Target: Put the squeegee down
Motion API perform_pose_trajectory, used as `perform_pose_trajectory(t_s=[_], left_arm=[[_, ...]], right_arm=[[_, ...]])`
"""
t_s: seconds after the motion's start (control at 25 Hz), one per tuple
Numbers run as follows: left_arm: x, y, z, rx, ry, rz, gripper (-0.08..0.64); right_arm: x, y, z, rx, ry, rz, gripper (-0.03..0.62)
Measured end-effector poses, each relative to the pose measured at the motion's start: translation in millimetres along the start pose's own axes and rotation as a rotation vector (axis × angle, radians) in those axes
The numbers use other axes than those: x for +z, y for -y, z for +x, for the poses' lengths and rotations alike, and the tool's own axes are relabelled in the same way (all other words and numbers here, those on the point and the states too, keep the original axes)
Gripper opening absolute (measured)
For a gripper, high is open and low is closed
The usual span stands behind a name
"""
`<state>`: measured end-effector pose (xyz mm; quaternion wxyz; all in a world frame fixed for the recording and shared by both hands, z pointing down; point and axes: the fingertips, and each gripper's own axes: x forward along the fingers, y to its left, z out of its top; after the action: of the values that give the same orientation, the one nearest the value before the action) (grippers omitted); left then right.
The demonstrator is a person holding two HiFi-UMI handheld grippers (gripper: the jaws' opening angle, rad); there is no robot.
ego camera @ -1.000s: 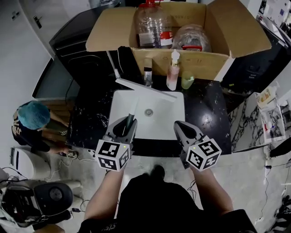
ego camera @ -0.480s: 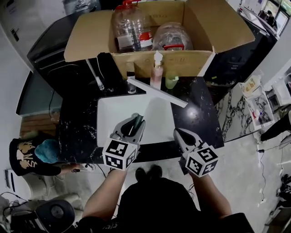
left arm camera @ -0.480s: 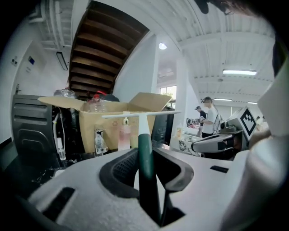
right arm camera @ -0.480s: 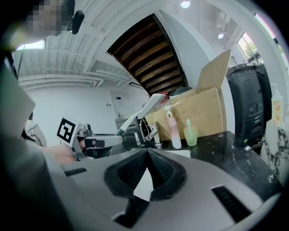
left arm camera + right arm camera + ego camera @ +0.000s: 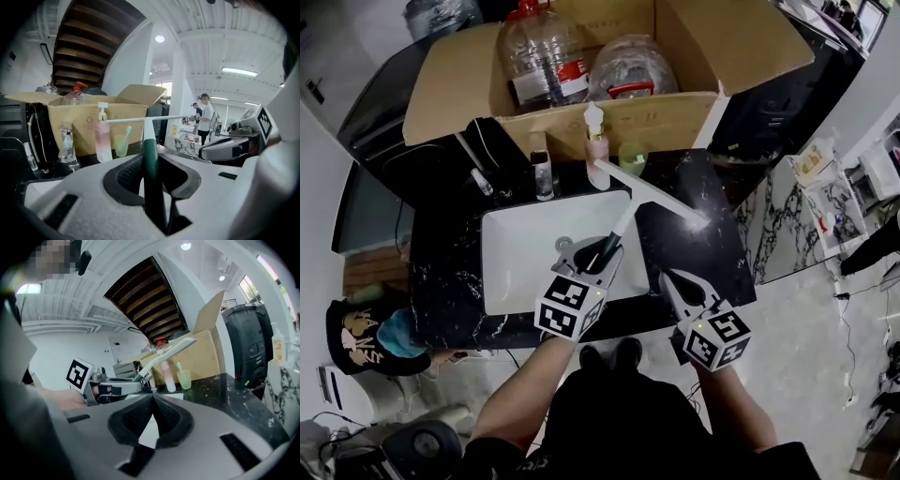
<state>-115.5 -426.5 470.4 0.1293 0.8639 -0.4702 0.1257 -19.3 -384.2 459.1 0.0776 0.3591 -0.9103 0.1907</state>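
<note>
The squeegee has a dark green handle (image 5: 602, 250) and a long white blade (image 5: 654, 194). My left gripper (image 5: 584, 247) is shut on the handle above the right part of the white sink (image 5: 514, 264). The blade hangs over the black counter (image 5: 712, 258) by the sink's back right corner. In the left gripper view the handle (image 5: 151, 161) stands upright between the jaws of the left gripper (image 5: 152, 165), with the blade (image 5: 140, 120) level across its top. My right gripper (image 5: 671, 277) is shut on nothing near the counter's front edge; the right gripper (image 5: 152, 397) shows its pads meeting.
An open cardboard box (image 5: 450, 89) with big plastic bottles stands behind the sink. A pink pump bottle (image 5: 597, 142), a green cup (image 5: 631, 156) and a faucet (image 5: 543, 175) line the back of the counter. A person in a teal cap (image 5: 382, 334) crouches at the lower left.
My left gripper has carried the squeegee to the right, from over the basin's middle to its right side; the blade now reaches over the counter. The right gripper shifted slightly.
</note>
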Motion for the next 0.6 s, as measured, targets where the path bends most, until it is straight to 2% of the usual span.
perform_pose_trajectory(t_s=[0.36,0.6], left_arm=[[-19.1,38.7,71.1,-0.097,-0.098,0.025,0.103],[-36.9,57.4,109.8,-0.152,-0.168,0.045,0.103]], right_arm=[[-2.3,76.2,-33.8,-0.124,0.034,0.048,0.006],[-6.9,104.0,-53.1,-0.180,0.041,0.071,0.006]])
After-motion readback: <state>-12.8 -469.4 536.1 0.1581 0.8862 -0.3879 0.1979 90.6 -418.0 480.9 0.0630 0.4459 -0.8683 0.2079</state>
